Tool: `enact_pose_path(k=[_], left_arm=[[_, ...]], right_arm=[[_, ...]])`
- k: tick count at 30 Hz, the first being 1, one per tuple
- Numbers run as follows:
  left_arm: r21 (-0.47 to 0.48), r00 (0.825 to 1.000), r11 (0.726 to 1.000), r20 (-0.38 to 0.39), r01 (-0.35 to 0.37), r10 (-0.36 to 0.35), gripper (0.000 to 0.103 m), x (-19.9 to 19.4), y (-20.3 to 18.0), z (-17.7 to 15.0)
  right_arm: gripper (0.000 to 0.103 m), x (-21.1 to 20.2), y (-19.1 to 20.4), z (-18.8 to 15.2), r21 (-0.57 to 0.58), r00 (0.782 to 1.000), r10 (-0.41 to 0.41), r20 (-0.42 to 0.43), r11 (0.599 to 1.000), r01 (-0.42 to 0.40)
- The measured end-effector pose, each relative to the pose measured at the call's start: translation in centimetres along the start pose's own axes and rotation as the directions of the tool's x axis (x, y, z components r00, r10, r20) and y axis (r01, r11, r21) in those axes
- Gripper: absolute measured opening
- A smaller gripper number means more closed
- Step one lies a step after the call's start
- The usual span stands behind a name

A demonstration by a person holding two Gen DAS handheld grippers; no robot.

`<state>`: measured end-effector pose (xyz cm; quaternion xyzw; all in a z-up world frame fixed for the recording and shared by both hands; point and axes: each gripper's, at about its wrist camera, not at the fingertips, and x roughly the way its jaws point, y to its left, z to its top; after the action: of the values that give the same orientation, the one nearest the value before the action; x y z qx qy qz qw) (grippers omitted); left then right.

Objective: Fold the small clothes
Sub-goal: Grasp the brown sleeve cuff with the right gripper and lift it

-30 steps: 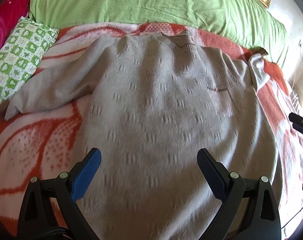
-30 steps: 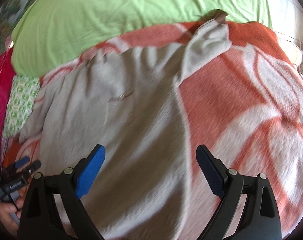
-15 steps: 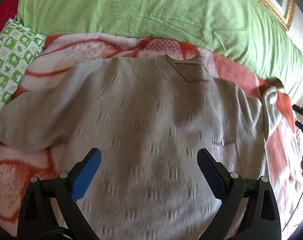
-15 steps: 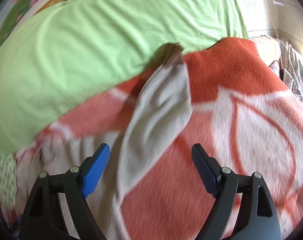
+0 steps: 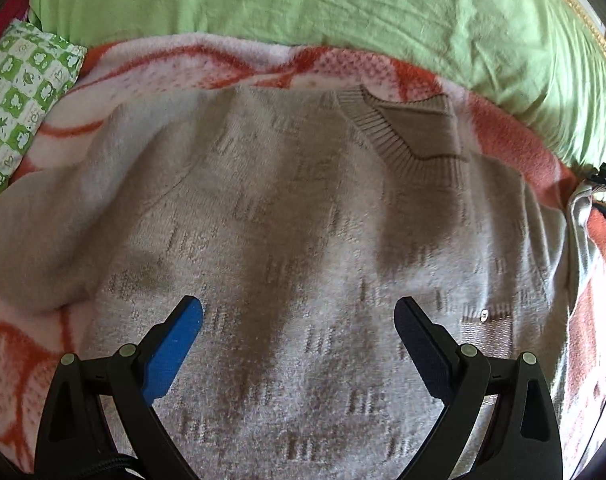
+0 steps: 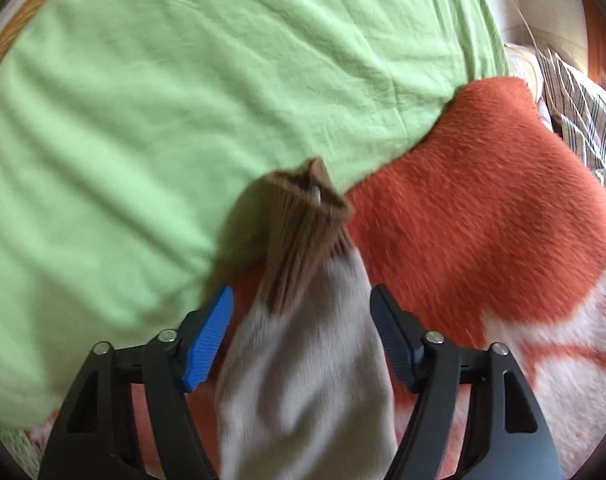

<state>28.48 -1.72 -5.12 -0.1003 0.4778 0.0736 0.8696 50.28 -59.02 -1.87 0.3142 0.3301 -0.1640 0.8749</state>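
You are working over a bed covered by an orange-and-white fleece blanket, with a green pillow along the far side. The beige knit sweater lies spread flat on the blanket, neck toward the pillow. It looks soft, light and limp, so it should drape and sag wherever it is unsupported, and the fleece underneath will likely drag on it. Your left tool hovers wide open over the chest. Your right tool is open too, its jaws straddling the sleeve just below the brown ribbed cuff, not yet pinching it. Take hold near that cuff, where the rib is thicker and less slippery.
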Motion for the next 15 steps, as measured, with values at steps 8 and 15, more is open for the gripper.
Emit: enact_pose_path(k=[8, 15], left_arm=[[-0.053, 1.0, 0.999, -0.007, 0.011, -0.012, 0.097, -0.7, 1.5, -0.2], [-0.097, 0.999, 0.994, -0.005, 0.049, -0.05, 0.097, -3.6, 4.1, -1.7]], right_arm=[[0.008, -6.4, 4.1, -3.3, -0.126, 0.971, 0.236, 0.027, 0.965, -0.231], [0.008, -15.8, 13.5, -16.1, -0.209, 0.772, 0.581, -0.257, 0.746, -0.632]])
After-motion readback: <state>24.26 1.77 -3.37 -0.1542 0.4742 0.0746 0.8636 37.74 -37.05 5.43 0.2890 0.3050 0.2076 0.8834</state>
